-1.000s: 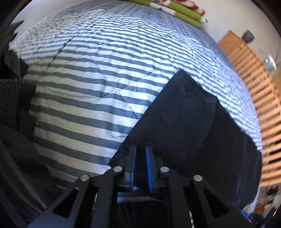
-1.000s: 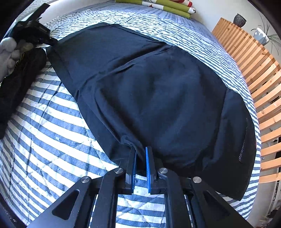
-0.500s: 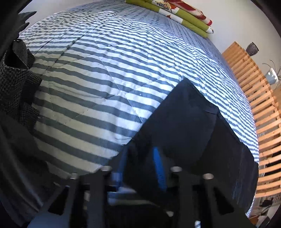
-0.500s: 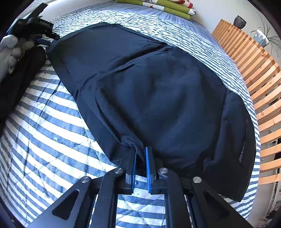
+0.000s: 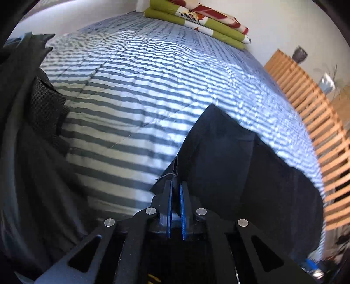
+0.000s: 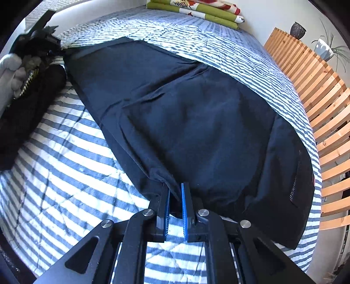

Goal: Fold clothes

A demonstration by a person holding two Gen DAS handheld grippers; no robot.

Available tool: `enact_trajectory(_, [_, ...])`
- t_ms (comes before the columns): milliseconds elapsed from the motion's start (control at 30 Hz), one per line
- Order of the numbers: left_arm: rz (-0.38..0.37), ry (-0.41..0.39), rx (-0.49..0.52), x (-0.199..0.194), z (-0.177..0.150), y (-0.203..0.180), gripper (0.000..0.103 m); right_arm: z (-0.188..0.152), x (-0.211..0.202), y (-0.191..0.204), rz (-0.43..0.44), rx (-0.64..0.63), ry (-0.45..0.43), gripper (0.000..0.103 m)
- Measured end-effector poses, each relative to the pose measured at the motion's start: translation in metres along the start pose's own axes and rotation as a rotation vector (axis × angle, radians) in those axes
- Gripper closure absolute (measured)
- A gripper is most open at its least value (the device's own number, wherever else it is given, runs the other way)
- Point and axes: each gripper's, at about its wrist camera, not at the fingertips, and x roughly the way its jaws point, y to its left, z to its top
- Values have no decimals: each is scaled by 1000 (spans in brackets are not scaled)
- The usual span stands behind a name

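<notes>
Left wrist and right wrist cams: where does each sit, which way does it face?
Left wrist: on the left tongs, tilted down over the striped bedspread, nipping a corner of the black garment.
Right wrist: on the right tongs, tilted down, gripping the garment's near edge; a gloved hand at far left.
Shared: garment, bedspread, folded green blanket, wooden slats.

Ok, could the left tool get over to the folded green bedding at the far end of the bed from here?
Probably not right now. The left tool has just been closing on a corner of the dark garment, and the green bedding lies beyond open striped bedcover. Nothing blocks the path, but it would drag the garment.
</notes>
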Motion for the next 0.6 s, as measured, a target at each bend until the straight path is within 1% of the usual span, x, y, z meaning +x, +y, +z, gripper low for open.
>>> enact_trajectory(67, [32, 47, 1, 15, -6, 5, 97, -1, 10, 2, 5, 6, 23, 95])
enact_trajectory(133, [69, 48, 27, 22, -9, 1, 94, -2, 24, 5, 3, 0, 53, 95])
enact_trajectory(167, [90, 45, 39, 23, -9, -2, 93, -2, 28, 7, -9, -17, 53, 95])
enact_trajectory(200, [109, 49, 56, 22, -8, -6, 88, -3, 28, 8, -13, -26, 44, 94])
enact_trajectory(233, [138, 61, 71, 19, -6, -9, 81, -4, 25, 5, 5, -17, 36, 92])
enact_trajectory(267, [157, 61, 78, 16, -5, -11, 64, -5, 19, 0, 32, 6, 25, 92])
enact_trajectory(300, [160, 40, 94, 8, -4, -13, 60, -7, 12, -8, 69, 37, 12, 89])
enact_trajectory(333, [159, 3, 118, -4, -4, -18, 60, -12, 2, -18, 115, 79, -7, 84])
enact_trajectory(367, [168, -29, 139, -15, -4, -22, 60, -18, -10, -30, 139, 122, -35, 81])
enact_trajectory(433, [181, -84, 180, -37, -6, -33, 60, -33, -28, -52, 143, 188, -89, 74])
enact_trajectory(500, [186, -135, 216, -58, -12, -46, 59, -53, -41, -81, 130, 280, -117, 73])
enact_trajectory(533, [168, -147, 220, -66, -13, -50, 59, -65, -45, -99, 125, 346, -119, 73])
enact_trajectory(567, [127, -158, 226, -75, -17, -59, 57, -76, -48, -114, 124, 397, -120, 73])
enact_trajectory(600, [99, -162, 224, -83, -21, -65, 53, -85, -50, -124, 121, 429, -117, 73])
